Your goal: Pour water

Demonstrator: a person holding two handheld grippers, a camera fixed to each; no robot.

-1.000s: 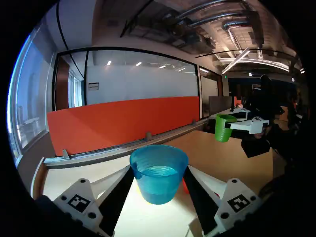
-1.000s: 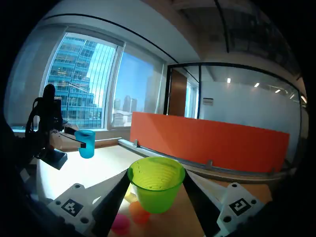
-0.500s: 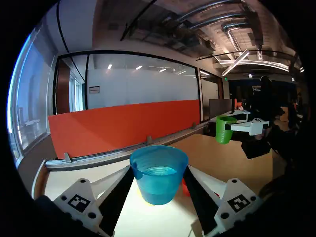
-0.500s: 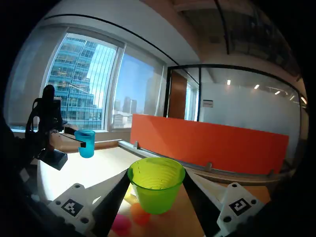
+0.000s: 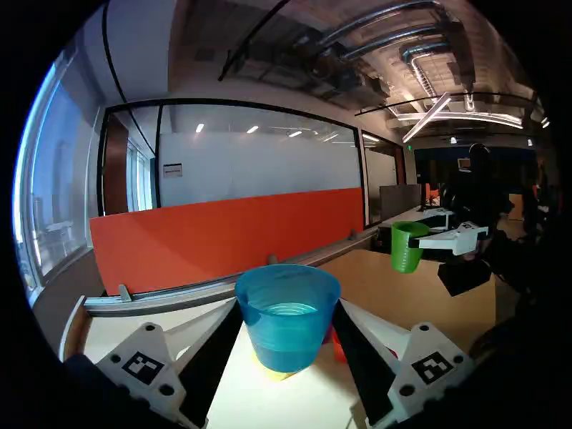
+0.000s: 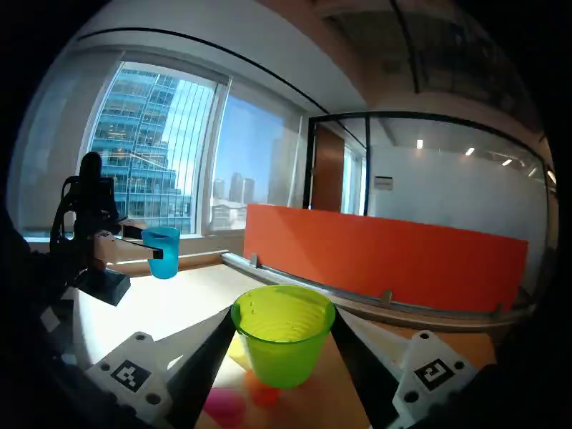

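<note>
In the left gripper view my left gripper (image 5: pixel 287 336) is shut on a blue cup (image 5: pixel 287 314) held upright, with water in its lower part. Farther right in that view the green cup (image 5: pixel 406 246) hangs in the other gripper above the table. In the right gripper view my right gripper (image 6: pixel 283 343) is shut on the green cup (image 6: pixel 283 332), upright and with no water visible inside. At the left of that view the blue cup (image 6: pixel 162 251) sits in the left gripper, held by a person's hand. The two cups are apart, both above the wooden table (image 5: pixel 400 289).
An orange partition (image 5: pixel 229 232) runs along the table's far edge. Small yellow, orange and pink cups (image 6: pixel 247 390) lie on the table (image 6: pixel 164 304) under the right gripper. Large windows (image 6: pixel 154 171) stand behind the left gripper. Glass office walls lie beyond.
Both cups have risen slightly above the table, and the two grippers have drawn a little closer together. Both grips stay the same.
</note>
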